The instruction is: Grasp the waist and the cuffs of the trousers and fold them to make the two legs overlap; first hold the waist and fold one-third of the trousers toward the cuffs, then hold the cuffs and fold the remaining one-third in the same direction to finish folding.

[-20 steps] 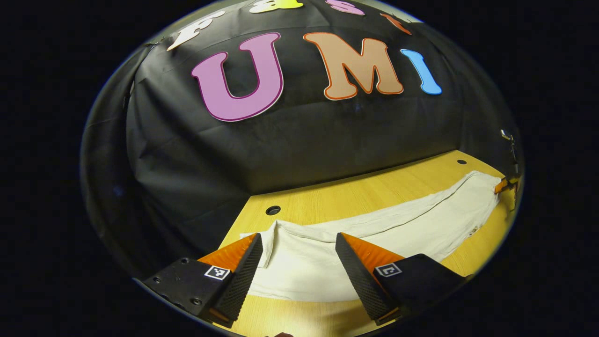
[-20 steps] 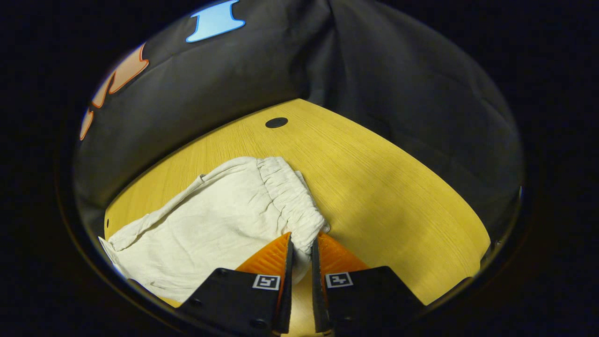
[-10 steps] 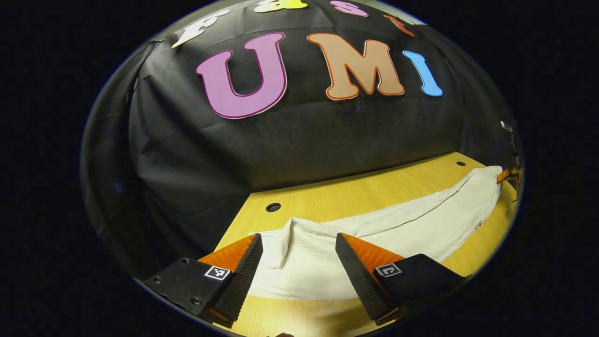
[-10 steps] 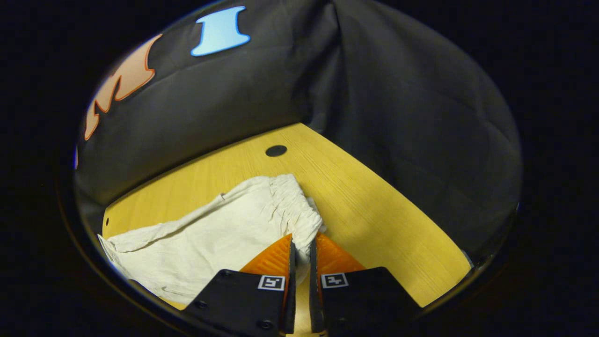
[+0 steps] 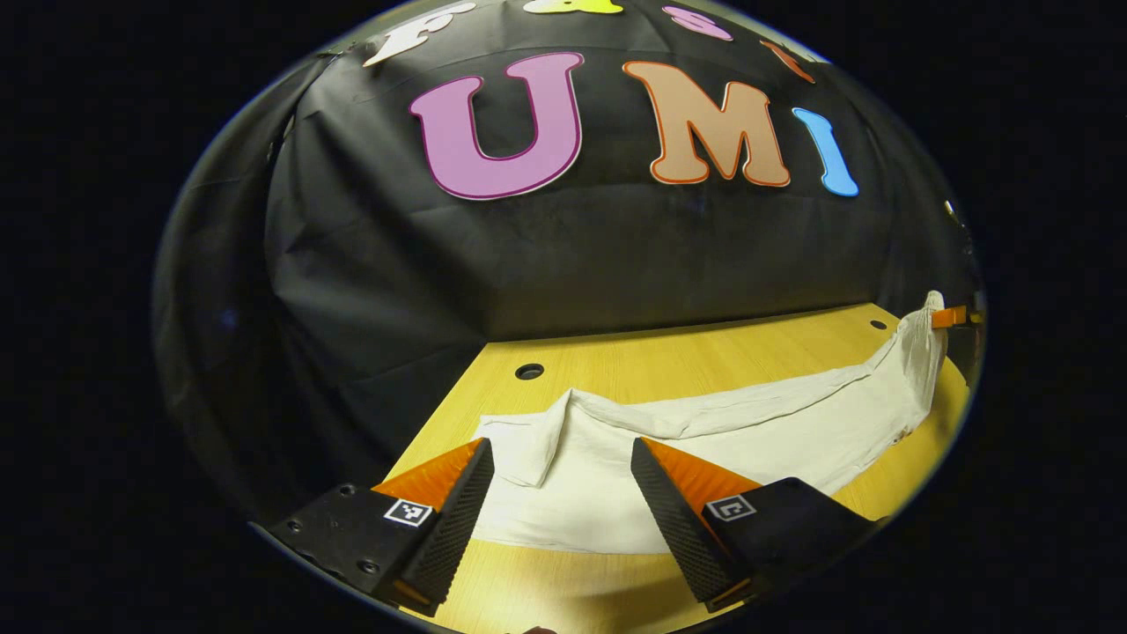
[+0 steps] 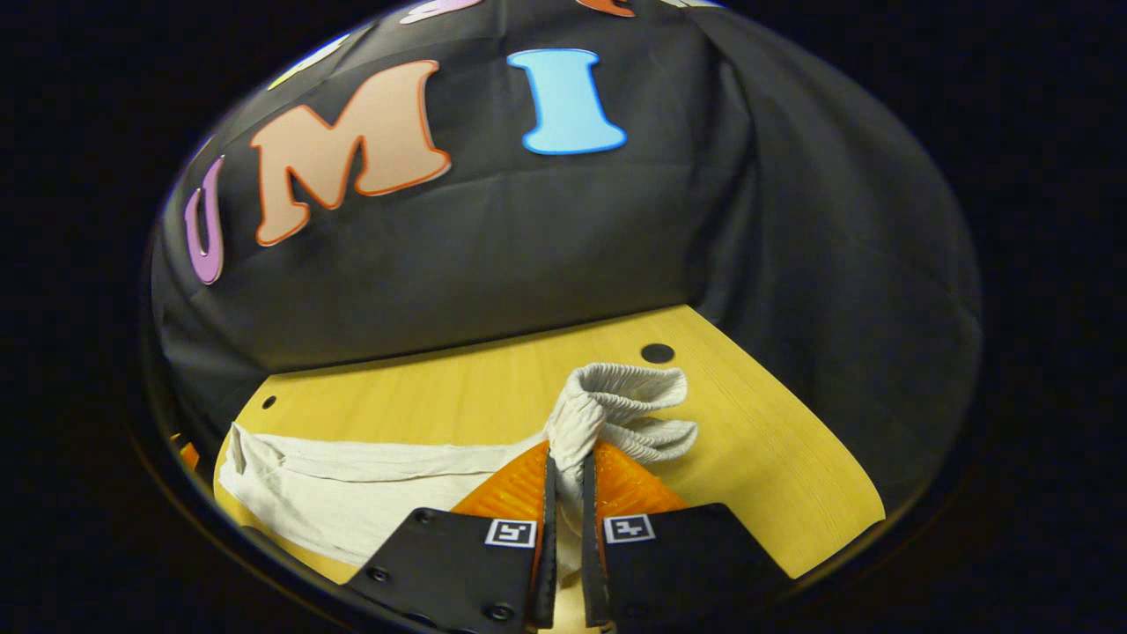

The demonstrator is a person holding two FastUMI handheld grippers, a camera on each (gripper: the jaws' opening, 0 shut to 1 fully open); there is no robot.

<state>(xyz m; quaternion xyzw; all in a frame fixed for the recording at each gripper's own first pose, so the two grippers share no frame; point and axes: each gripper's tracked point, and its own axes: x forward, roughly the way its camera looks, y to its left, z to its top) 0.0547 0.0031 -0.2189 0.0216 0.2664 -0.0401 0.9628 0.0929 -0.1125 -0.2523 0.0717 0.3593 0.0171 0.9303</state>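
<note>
White trousers lie stretched across the wooden table. In the left gripper view my left gripper hovers open over the cuff end, where one corner of the cloth is flipped over; nothing is between its fingers. At the far right of that view my right gripper holds the waist end raised off the table. In the right gripper view my right gripper is shut on the gathered elastic waistband, which bunches above the fingertips. The legs trail off to the left along the table.
The black cloth wall closes in the table's far side and right side. Small round holes sit in the tabletop near the far corners. Bare wood lies between the trousers and the wall.
My right gripper has lifted the waistband off the table and swung to face along the trousers. The left gripper stays open over the cuffs, having backed off slightly.
</note>
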